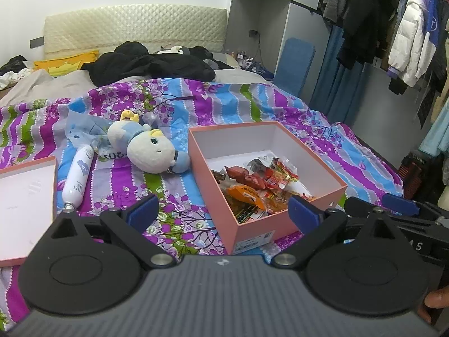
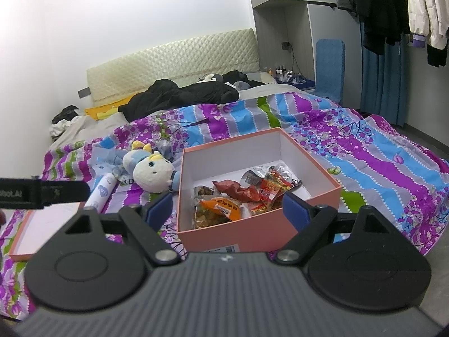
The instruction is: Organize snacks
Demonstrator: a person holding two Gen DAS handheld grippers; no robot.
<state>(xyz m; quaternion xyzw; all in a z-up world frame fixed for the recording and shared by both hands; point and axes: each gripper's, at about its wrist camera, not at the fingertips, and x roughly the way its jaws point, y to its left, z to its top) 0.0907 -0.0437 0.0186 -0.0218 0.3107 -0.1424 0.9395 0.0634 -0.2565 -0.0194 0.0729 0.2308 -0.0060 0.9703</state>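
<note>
In the left wrist view we see a pink box (image 1: 283, 224) with white inner walls, standing open on the striped purple, blue and green blanket (image 1: 224, 98), a little right of the centre of the frame. Inside it lie the snacks (image 1: 258, 185): several crinkled packets in red, orange and silver, gathered in the near half of the box, while the far half shows bare white floor. A white label sits on the near outer wall of the box.

Our left gripper (image 1: 223, 210) is in the lower part of its frame and points slightly down toward the box. Its jaws stand wide apart and nothing is between them. Its right blue pad (image 1: 301, 210) overlaps the near right wall of the box in the picture; we cannot tell if it touches.

Our right gripper (image 2: 227, 209) looks at the same box from the lower middle of its frame. Its jaws are also wide apart and hold nothing; the near wall of the box and the snacks appear between and just beyond the pads.

Left of the box lie a plush toy (image 1: 148, 151), a white bottle (image 1: 77, 177) and the box lid (image 1: 25, 202) at the left edge.
</note>
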